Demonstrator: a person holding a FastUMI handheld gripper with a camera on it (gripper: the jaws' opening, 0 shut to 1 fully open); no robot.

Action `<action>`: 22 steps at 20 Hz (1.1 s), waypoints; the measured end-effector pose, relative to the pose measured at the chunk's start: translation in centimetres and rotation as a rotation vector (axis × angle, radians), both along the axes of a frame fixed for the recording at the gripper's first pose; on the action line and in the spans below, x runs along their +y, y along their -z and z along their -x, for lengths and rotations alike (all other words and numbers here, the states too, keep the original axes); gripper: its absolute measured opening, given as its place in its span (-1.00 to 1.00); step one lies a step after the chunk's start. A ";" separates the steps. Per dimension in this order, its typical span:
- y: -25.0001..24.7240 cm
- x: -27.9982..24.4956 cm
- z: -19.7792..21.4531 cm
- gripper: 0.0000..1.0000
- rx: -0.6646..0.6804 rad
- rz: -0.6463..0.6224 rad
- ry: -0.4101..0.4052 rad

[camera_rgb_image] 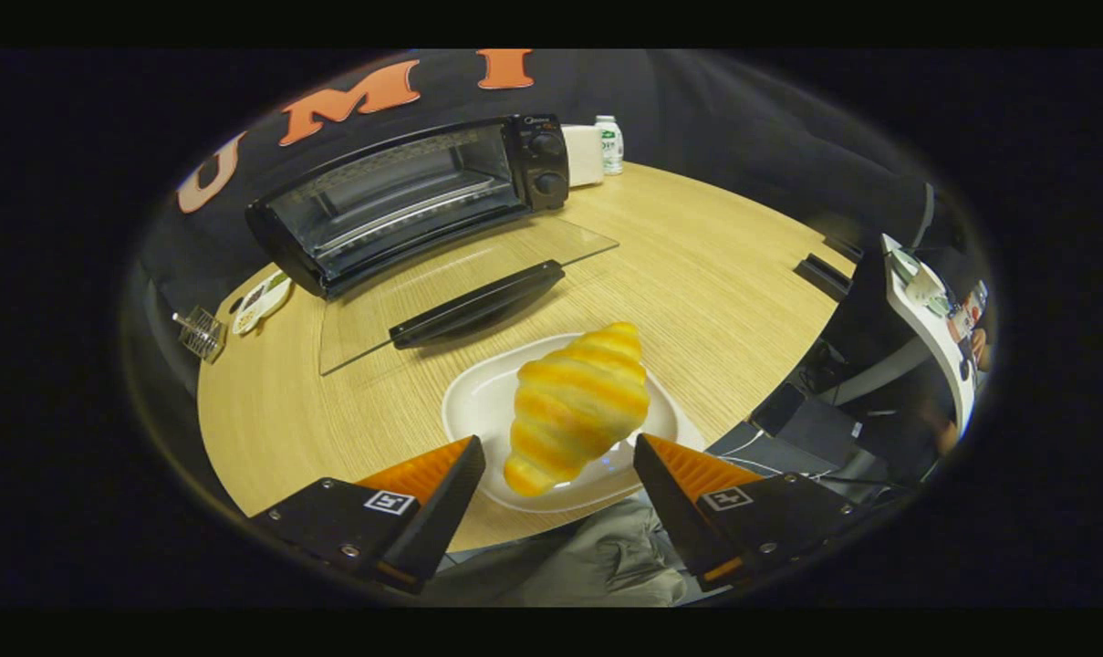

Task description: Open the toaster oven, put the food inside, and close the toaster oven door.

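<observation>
The gripper (558,449) was spread wide, its two fingers standing apart on either side of the croissant (577,408) with a clear gap to each — neither finger touched it. The croissant lay on a white plate (478,401), its lower tip reaching down between the fingers and its upper end pointing toward the toaster oven (405,196). The plate sat on the wooden table (715,274), near the table's edge closest to the gripper.

Beyond the plate, the toaster oven stood at the far side of the table with its glass door (464,274) folded fully down and lying flat over the tabletop; the door's dark handle (476,304) was the part of the oven nearest the plate, just apart from the plate's far rim. Inside the open cavity a wire rack (405,205) could be seen. Two control knobs (547,164) sat one above the other on the oven's right-hand panel.

Just beside the oven on that knob side stood a white box (584,155) and a small bottle (611,144). On the oven's other side, near the table's edge, lay a small patterned dish (261,301) and a little wire basket (201,333).
</observation>
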State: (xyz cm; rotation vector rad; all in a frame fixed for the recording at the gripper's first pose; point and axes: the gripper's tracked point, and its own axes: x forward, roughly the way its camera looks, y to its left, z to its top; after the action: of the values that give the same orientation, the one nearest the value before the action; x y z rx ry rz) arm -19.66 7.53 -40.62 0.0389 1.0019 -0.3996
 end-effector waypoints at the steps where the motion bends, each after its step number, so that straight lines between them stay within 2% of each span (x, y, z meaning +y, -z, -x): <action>1: 0.4 0.1 0.1 0.90 0.008 -0.001 0.006; 7: 1.1 0.0 0.3 0.26 0.017 -0.040 0.027; 11: -0.9 0.1 -0.6 -0.13 -0.048 -0.079 0.016; 17: -4.2 0.2 -1.5 -0.24 -0.125 -0.150 0.013; 20: -6.0 0.1 -2.7 -0.34 -0.194 -0.176 0.004; 22: -7.4 0.4 -4.0 -0.34 -0.248 -0.217 0.000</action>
State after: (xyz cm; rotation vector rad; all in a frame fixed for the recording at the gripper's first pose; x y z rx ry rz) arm -15.65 7.94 -33.26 0.2780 0.7967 -0.2767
